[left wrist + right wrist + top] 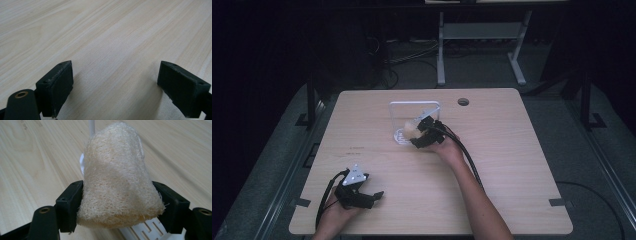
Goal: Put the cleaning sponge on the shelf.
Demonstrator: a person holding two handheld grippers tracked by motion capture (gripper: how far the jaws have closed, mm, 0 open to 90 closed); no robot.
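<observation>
A cream loofah sponge (pixel 117 177) sits squeezed between the two black jaws of my right gripper (pixel 117 207), which is shut on it. Seen from the high view, that gripper (pixel 419 131) holds the sponge (pixel 410 130) just above a small white rack (pixel 414 106) with an upright wire frame at the table's middle back. Part of the rack's white slotted base (pixel 147 230) shows under the sponge. My left gripper (pixel 362 196) rests low near the front left of the table, and its jaws (pixel 115 87) stand wide open over bare wood.
The light wooden table (pixel 512 165) has a round cable hole (pixel 463 102) at the back right. Black cables trail from both grippers. Beyond the table stand a white desk frame (pixel 482 35) and dark floor.
</observation>
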